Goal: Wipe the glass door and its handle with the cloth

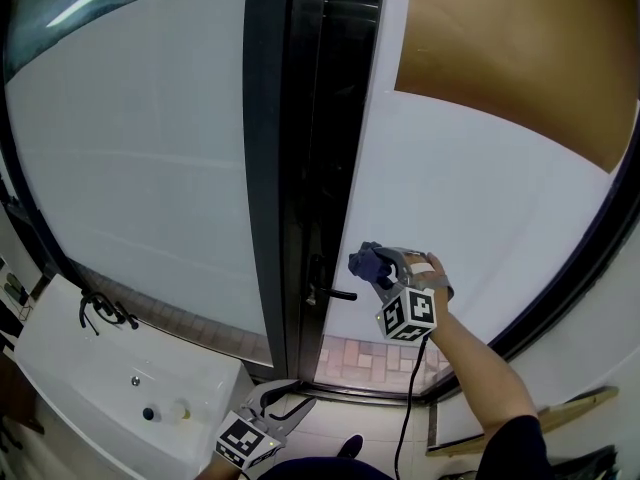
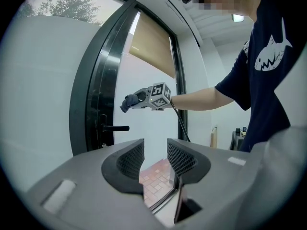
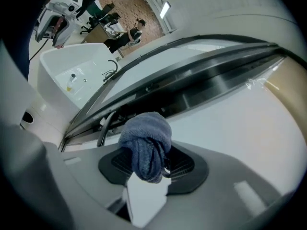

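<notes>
Glass door (image 1: 470,208): the largest surface in view, a pale pane to the right of the dark frame, with a brown blind (image 1: 520,48) across its far right corner. In my judgement the wipe should run in flat, overlapping passes from the frame edge rightward, under steady light pressure.

Door frame (image 1: 300,168): a black upright between the two panes. I would keep the wad clear of its edge so it does not snag.

Basin (image 1: 60,368): a white sink at near left with a black tap (image 1: 100,313) on its far rim.

Right gripper (image 1: 378,266): raised to the pane just right of the frame, jaws clamped on the cloth.

Left gripper (image 1: 285,400): held low and near, well apart from the door, jaws parted with nothing between them.

Cloth (image 1: 366,262): a blue-grey bundle bulging past the jaw tips, just above the handle. From these angles I cannot confirm contact with the glass. I judge the wad bulky enough to press without the jaws scraping the pane.

Handle (image 1: 338,294): a black lever jutting right from the frame. It is best wiped along its length, top and underside.

Basin contents: a dark drain (image 1: 148,414) and a small pale yellowish object (image 1: 180,408) beside it, too small to identify.
</notes>
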{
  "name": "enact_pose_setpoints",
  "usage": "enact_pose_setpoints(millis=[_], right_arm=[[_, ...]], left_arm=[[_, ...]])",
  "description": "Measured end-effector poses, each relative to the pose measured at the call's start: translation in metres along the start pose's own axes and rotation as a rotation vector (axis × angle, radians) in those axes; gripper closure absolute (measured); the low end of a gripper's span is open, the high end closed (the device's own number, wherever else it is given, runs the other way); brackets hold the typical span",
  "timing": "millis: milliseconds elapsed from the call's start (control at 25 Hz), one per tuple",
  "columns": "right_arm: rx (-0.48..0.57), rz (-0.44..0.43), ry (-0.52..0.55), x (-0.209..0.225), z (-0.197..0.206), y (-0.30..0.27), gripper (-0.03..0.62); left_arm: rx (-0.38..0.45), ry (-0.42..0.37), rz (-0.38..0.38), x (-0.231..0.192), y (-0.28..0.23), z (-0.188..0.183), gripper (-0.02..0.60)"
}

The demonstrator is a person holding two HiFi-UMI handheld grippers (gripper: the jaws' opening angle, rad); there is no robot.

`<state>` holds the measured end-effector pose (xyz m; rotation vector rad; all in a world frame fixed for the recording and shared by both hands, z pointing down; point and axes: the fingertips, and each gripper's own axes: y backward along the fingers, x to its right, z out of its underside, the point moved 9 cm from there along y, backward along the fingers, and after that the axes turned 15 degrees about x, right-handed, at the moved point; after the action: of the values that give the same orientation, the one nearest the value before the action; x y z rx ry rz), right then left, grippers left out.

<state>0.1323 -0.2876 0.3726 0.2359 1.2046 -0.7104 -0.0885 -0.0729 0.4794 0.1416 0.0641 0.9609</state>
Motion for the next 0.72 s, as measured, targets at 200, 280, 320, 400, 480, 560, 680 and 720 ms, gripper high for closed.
enact_pose_setpoints(millis=[200, 280, 320, 400, 480, 560, 680, 720], right_arm=[[0.044, -0.083, 0.071, -0.016, -0.035, -0.05, 0.43], [0.025, -0.116, 0.078, -0.024, -0.033, -0.065, 0.429], [0.014, -0.125, 0.077, -0.026, -0.03, -0.069, 0.429], [-0.004, -0.132, 0.075, -0.029, -0.022, -0.07, 0.429], [-0.028, -0.138, 0.085, -0.031, -0.012, -0.064, 0.43], [-0.059, -0.146, 0.09, -0.033, 0.003, -0.054, 0.43], [-0.1, -0.146, 0.078, -0.033, 0.026, -0.033, 0.43], [-0.114, -0.142, 0.079, -0.033, 0.033, -0.025, 0.43]], left_arm=[[0.0, -0.003, -0.022, 0.001, 0.004, -0.002, 0.436], [0.001, -0.004, -0.032, 0.001, 0.005, -0.002, 0.436], [0.001, -0.004, -0.036, 0.001, 0.006, -0.002, 0.436], [0.001, -0.005, -0.042, 0.001, 0.007, -0.002, 0.436], [0.0, -0.002, -0.049, 0.0, 0.008, -0.005, 0.436], [-0.003, 0.006, -0.052, 0.0, 0.008, -0.006, 0.436], [0.005, 0.003, -0.032, 0.0, 0.005, -0.002, 0.436], [0.005, 0.002, -0.023, 0.0, 0.003, -0.001, 0.436]])
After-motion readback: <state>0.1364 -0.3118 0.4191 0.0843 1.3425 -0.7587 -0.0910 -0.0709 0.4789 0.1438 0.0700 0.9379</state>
